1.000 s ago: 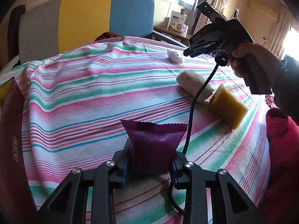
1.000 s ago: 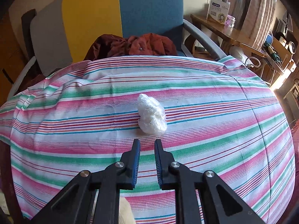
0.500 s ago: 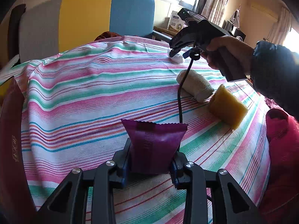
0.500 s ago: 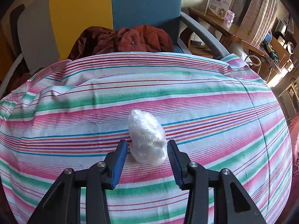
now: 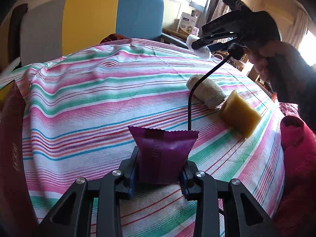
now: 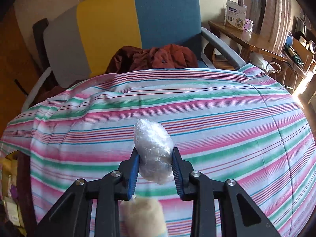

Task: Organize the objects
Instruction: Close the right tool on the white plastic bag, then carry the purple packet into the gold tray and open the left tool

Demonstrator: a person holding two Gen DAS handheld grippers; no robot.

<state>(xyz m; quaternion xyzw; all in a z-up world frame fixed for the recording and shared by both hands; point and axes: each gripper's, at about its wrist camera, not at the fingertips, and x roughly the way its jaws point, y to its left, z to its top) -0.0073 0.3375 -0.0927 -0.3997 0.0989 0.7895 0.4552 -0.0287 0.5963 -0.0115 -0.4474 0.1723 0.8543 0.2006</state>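
Observation:
My left gripper [image 5: 160, 158] is shut on a purple snack packet [image 5: 163, 148], which stands upright just above the striped tablecloth [image 5: 88, 102]. A hand holds my right gripper [image 5: 199, 43] above the table's far right side. It is shut on a white crumpled plastic wad [image 5: 190, 39]. In the right wrist view the wad [image 6: 152, 144] is lifted off the cloth, with the blue pads of the right gripper [image 6: 155, 158] pressing its sides.
A rolled beige cloth [image 5: 207, 93] and a yellow sponge [image 5: 240, 114] lie on the right of the table. A dark red box [image 5: 9, 148] stands at the left edge, a red cloth [image 5: 296, 158] at the right. A multicoloured chair [image 6: 138, 19] with brown clothes [image 6: 158, 59] stands behind.
My right gripper opened, dropped around the white wad, shut on it and lifted it off the cloth. The left gripper has kept still with the purple packet.

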